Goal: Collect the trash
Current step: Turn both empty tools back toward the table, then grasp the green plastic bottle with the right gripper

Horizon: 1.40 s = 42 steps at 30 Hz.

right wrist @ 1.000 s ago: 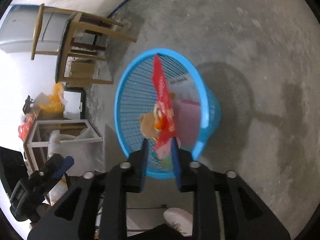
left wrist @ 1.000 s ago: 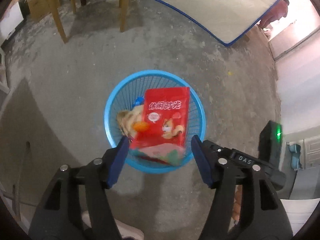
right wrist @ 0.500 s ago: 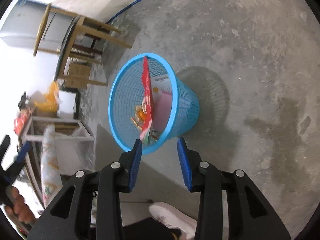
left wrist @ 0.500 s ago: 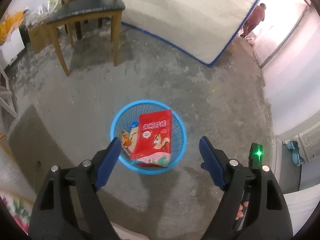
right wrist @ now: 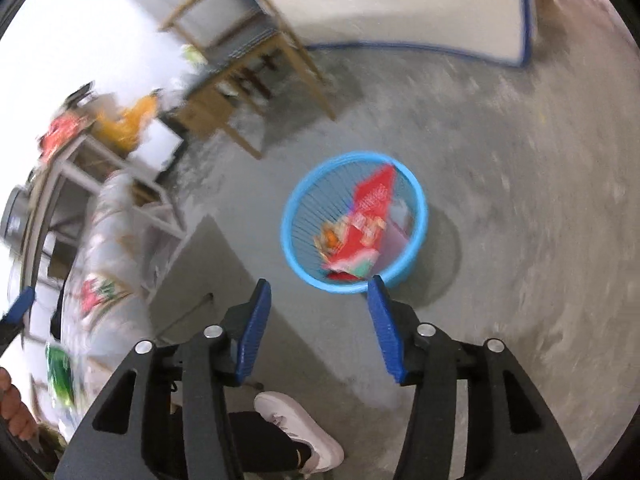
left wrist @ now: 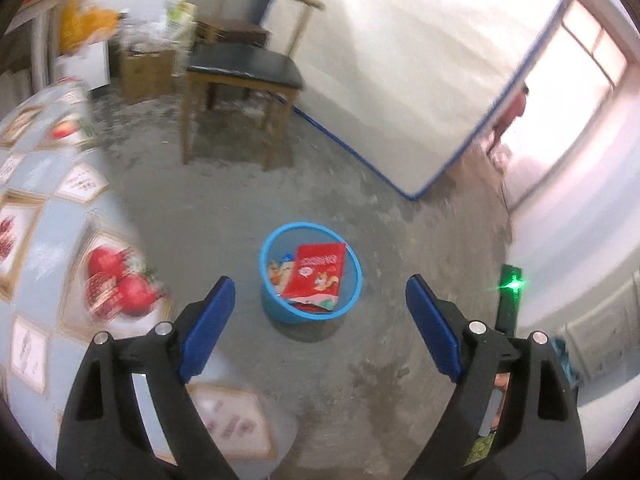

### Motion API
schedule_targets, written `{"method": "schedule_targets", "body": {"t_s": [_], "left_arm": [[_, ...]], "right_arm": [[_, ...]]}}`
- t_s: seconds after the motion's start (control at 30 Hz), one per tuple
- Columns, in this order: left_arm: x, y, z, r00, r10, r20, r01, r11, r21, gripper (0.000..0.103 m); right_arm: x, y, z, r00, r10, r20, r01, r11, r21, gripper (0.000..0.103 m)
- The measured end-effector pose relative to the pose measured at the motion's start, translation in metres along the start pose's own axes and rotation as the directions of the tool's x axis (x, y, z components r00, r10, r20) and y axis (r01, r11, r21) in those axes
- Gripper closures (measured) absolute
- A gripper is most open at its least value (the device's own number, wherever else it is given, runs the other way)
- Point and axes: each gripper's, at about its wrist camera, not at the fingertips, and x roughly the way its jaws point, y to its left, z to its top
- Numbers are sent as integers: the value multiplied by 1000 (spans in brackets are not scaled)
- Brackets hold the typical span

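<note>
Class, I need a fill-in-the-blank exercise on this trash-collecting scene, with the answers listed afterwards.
1. The red snack bag lies inside the ______ basket.
2. The basket stands on the bare concrete ______.
3. Behind the basket stands a wooden ______ with a dark seat.
4. Between the fingers of the left hand-held gripper and the right hand-held gripper there is ______.

Missing words: blue; floor; chair; nothing
</note>
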Motion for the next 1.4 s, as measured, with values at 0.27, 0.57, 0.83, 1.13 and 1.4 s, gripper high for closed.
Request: {"method": "schedule_targets", "body": {"t_s": [0.27,0.57,0.83,1.13,1.4], "left_arm": [[-114,45,-62,972,145,185,-124,985,-122,19],[-199,93,-152,907,329,262,-270,933,-237,19],[-268,163,-204,819,489,301,-324,826,-462,19],[-292,234,-219,711,697,86,-530,613,-586,19],[-278,266,-213,634,773,-19,-654,523,-547,19]], "right_arm": [[-51,100,-6,990,142,24,-133,964,-231,49],[-49,213,-41,971,208,-122,-241,865,-441,43],[-15,341,-92,882,300,-365,-455,743,-490,42],[47,469,-176,746,235,-623,-588,672,-450,35],[73,532,-202,733,209,-647,-585,680,-443,29]]}}
